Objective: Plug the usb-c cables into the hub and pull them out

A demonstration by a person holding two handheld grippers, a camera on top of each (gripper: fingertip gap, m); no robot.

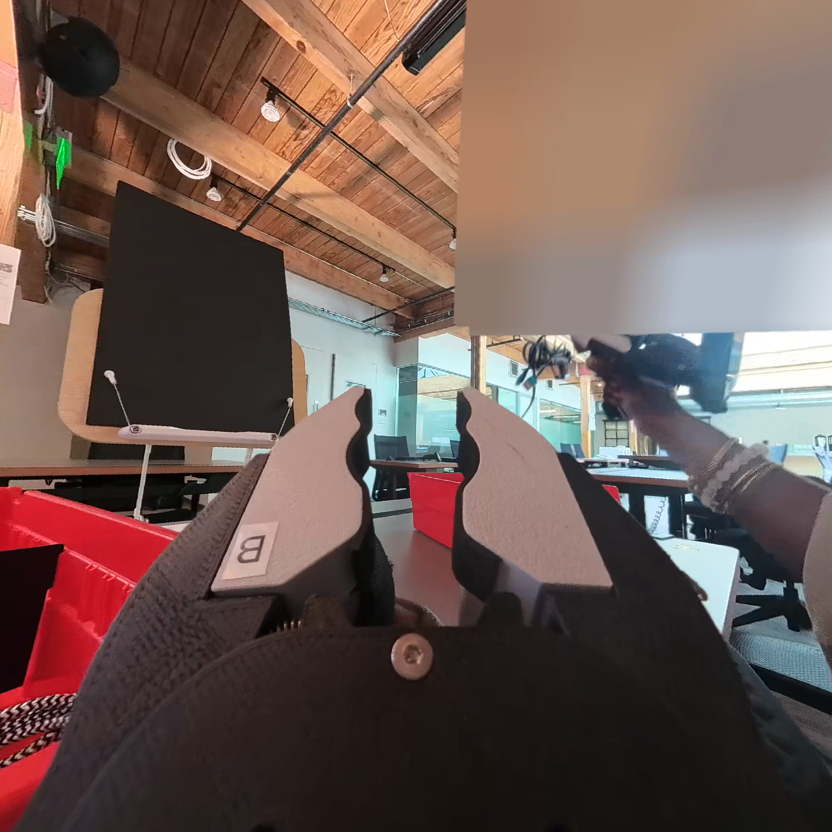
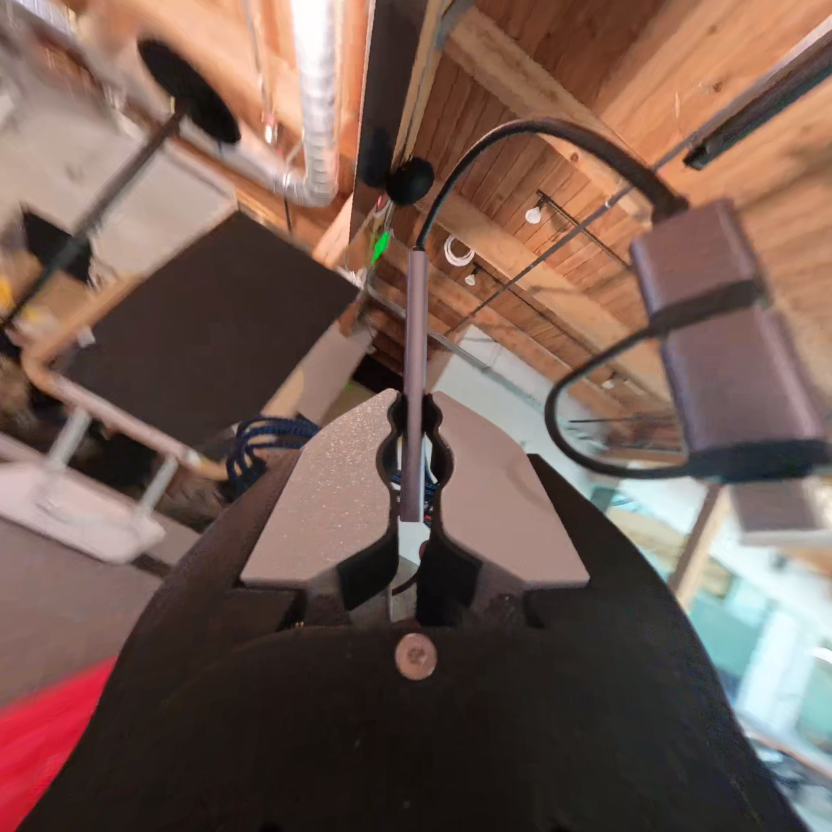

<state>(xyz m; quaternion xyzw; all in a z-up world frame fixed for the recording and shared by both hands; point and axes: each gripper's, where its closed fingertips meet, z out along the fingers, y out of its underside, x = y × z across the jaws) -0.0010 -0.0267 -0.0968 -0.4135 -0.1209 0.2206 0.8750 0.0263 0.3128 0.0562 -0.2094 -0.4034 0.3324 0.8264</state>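
My right gripper (image 2: 414,400) is shut on a thin grey hub (image 2: 415,315), seen edge-on and raised toward the wooden ceiling. The hub's black lead (image 2: 517,130) arcs right to a blurred brown-grey block (image 2: 720,342) with black bands, close to the camera. Blue braided cables (image 2: 265,441) hang behind the left finger. My left gripper (image 1: 414,400) is open and empty, low over the table (image 1: 414,562), pointing into the room. In the left wrist view the right gripper (image 1: 666,364) is held high at the right, with a tangle of cables (image 1: 540,360) dangling from it.
A red bin (image 1: 90,562) sits at the left with a black-and-white braided cable (image 1: 31,716) in it. A second red bin (image 1: 432,499) stands ahead on the table. A white stand (image 1: 193,434) and a black board (image 1: 193,315) are behind. A person's braceleted arm (image 1: 729,468) crosses the right. My right fingertips sit around 35 cm from my left ones.
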